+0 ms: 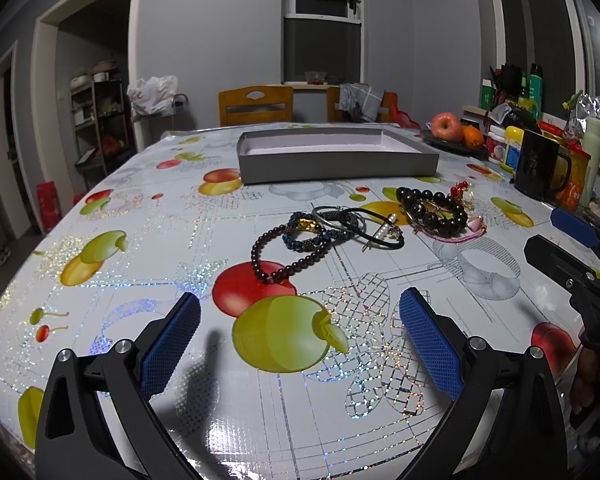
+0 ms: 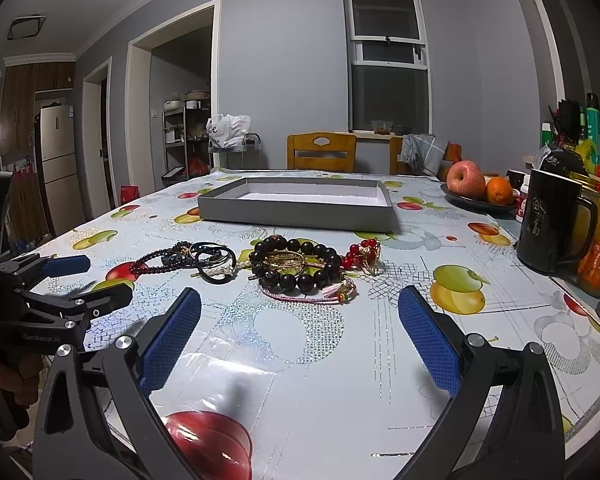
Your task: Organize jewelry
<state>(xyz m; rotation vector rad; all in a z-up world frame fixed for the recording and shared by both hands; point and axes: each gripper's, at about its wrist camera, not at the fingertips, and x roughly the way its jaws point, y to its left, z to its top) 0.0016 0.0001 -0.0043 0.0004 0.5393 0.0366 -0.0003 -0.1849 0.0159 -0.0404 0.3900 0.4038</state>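
Observation:
A pile of jewelry lies mid-table: a dark red bead bracelet (image 1: 278,262), a blue bead bracelet (image 1: 312,236), black cords and a silver bangle (image 1: 352,220), a large dark bead bracelet (image 1: 436,208) (image 2: 296,266), a pink cord (image 2: 312,294) and red beads (image 2: 362,254). Behind it stands an empty grey shallow box (image 1: 336,160) (image 2: 300,204). My left gripper (image 1: 300,336) hovers open in front of the dark red bracelet. My right gripper (image 2: 300,332) is open too, just short of the large bead bracelet. Each gripper shows in the other's view, at the edge.
A fruit-print tablecloth (image 1: 140,280) covers the table. At the right edge stand a black mug (image 2: 552,224), jars and bottles (image 1: 580,160), and a plate with an apple (image 2: 466,180) and an orange. Wooden chairs (image 2: 322,152) stand behind the table.

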